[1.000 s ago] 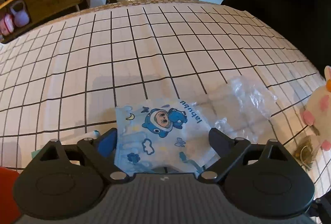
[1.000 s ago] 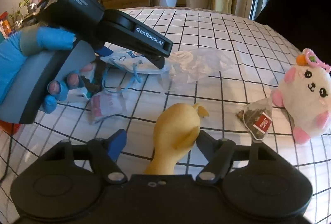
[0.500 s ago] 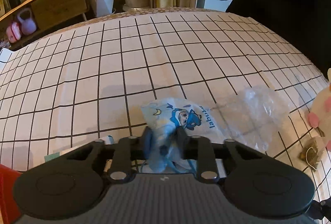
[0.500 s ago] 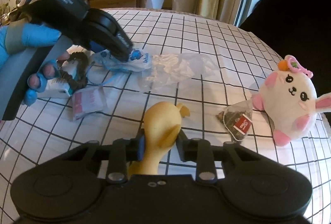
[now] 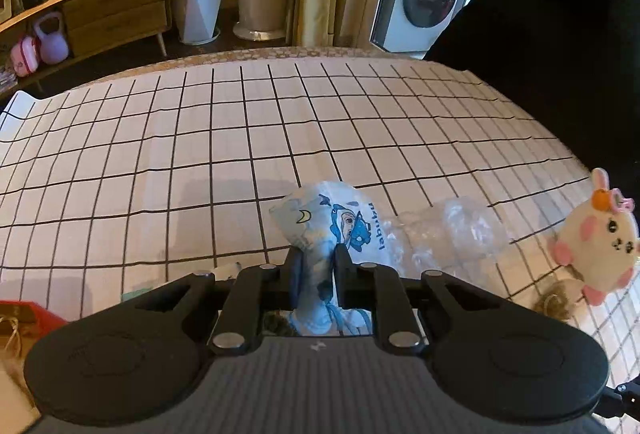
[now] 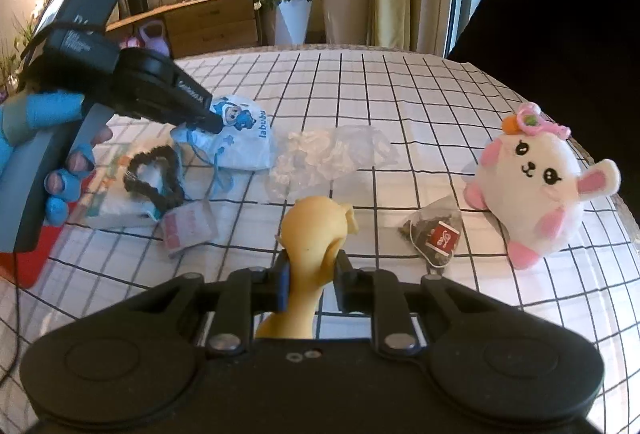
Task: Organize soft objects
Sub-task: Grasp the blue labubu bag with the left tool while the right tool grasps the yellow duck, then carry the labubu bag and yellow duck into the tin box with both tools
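Observation:
My left gripper (image 5: 316,258) is shut on a light-blue cartoon-printed pouch (image 5: 332,218), pinching it into a bunch; a clear plastic bag (image 5: 452,230) trails from it toward the right. From the right wrist view, that same left gripper (image 6: 212,121) holds the pouch (image 6: 240,141) just above the checked tablecloth (image 6: 400,93). A yellow soft toy (image 6: 316,226) stands between the fingers of my right gripper (image 6: 312,266); the jaws are closing and the pads press its narrow neck. A white and pink plush bunny (image 6: 536,185) lies at the right.
A tea bag (image 6: 436,238) lies beside the bunny. A black scrunchie (image 6: 154,177), a white packet under it and a pink sachet (image 6: 188,230) lie at the left near a red object (image 6: 24,266). A blue-gloved hand (image 6: 52,109) holds the left gripper.
Both grippers went from open to closed. The left one bunched the flat pouch and raised it with the plastic bag trailing. The right one squeezed the yellow toy's neck and rose a little.

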{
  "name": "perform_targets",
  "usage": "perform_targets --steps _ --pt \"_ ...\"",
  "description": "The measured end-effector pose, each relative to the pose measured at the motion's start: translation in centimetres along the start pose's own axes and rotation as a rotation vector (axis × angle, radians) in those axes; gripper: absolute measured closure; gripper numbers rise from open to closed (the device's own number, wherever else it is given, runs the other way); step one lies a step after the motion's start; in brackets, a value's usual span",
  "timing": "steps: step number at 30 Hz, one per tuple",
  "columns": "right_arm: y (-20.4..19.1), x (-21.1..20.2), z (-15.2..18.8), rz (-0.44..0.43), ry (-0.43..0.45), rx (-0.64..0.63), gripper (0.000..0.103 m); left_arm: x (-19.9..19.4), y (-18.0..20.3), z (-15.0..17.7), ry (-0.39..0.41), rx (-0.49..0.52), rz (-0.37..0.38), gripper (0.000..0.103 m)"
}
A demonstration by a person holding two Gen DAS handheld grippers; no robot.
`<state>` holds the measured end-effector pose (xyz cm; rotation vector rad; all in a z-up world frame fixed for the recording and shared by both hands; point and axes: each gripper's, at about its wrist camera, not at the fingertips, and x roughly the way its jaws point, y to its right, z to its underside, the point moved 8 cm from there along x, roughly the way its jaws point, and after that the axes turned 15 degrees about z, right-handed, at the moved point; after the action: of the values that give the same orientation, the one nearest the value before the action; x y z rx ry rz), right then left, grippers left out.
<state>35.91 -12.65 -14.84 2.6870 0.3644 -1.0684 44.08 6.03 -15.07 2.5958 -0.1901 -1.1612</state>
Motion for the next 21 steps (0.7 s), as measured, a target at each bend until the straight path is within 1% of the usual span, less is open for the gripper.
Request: perform_targets --steps 12,21 --pt "-0.9 -6.5 -0.7 -0.055 0.028 0.029 0.084 -6.6 1.5 1.6 0.014 -0.001 0.066 0.087" --pt "-2.8 -11.3 -1.5 -0.091 0.079 0.015 0.083 -12.4 2.4 3.4 0.026 0.007 0.114 0.087"
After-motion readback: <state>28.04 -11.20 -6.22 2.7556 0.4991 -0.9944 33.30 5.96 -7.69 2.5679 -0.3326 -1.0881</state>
